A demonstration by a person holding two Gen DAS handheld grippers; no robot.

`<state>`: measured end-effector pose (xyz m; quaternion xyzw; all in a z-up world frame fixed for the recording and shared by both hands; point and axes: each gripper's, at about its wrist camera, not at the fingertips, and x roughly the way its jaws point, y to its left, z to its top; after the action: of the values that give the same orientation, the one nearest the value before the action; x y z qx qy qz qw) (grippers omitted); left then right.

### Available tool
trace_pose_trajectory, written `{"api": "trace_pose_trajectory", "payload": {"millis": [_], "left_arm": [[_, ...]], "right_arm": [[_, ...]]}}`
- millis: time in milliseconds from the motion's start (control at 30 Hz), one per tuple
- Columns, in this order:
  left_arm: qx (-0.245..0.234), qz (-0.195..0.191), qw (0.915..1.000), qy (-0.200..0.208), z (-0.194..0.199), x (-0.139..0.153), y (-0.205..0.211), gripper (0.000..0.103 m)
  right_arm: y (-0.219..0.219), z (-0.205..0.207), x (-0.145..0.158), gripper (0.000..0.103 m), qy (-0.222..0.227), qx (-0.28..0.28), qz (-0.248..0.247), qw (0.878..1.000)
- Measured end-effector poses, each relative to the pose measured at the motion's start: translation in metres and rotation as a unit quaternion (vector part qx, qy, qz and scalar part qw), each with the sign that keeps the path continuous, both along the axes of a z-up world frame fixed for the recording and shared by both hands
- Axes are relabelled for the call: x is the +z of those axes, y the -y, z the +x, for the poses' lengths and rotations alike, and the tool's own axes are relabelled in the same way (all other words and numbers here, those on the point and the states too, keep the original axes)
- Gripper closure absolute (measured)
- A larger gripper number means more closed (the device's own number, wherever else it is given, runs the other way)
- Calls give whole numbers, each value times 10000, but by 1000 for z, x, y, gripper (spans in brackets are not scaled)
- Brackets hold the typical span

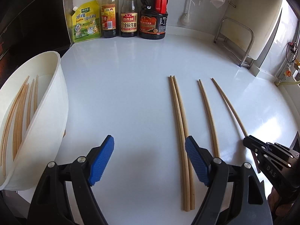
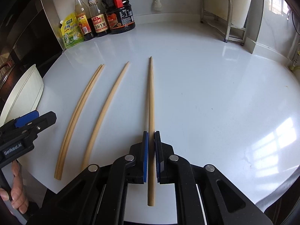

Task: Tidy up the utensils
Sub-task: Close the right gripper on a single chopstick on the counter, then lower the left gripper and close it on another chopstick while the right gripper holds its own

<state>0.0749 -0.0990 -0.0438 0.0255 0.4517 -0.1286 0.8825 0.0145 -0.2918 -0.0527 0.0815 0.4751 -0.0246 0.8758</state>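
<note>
My right gripper (image 2: 151, 136) is shut on one wooden chopstick (image 2: 151, 93), which runs straight away from me between the blue pads; the same chopstick (image 1: 228, 108) shows at the right in the left wrist view. A pair of chopsticks (image 1: 178, 123) lies side by side on the white counter (image 1: 121, 93). It is partly covered by the right finger of my open left gripper (image 1: 150, 150), which has nothing between its pads. Another chopstick (image 1: 208, 116) lies between the pair and the held one. A white bin (image 1: 46, 112) at the left holds several chopsticks.
A seasoning pouch (image 1: 86, 22) and three sauce bottles (image 1: 129, 13) stand along the back wall. A metal rack (image 1: 236, 41) stands at the back right. A dark appliance (image 2: 24, 43) borders the counter's left side. A hand (image 2: 15, 187) holds the left gripper's handle.
</note>
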Motion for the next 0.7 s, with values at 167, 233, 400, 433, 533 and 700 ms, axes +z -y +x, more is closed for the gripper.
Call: {"api": "trace_pose_trajectory", "payload": {"millis": [167,233,400,433,533,700], "left_arm": [[-8,3,10000,-20,0,-4,3,26],[1,38,10000,4,1,-5,4,26],[53,13,10000,-48,3,-8,2,26],[59,9,10000,-59,3,-9,2,26],[58,15,10000,-74,4,-10,4,26],[30,59,9999,-93,5,-12,9,26]], "right_arm": [[6,-9,2,75,76,6,45,10000],[10,-6,3,74,116,-18,98,9999],[14,10,1,74,119,-35,75,9999],[14,13,1,74,126,-16,44,9999],[9,23,0,74,111,46,-127,9998],[3,29,-2,74,151,133,-327,9993]]}}
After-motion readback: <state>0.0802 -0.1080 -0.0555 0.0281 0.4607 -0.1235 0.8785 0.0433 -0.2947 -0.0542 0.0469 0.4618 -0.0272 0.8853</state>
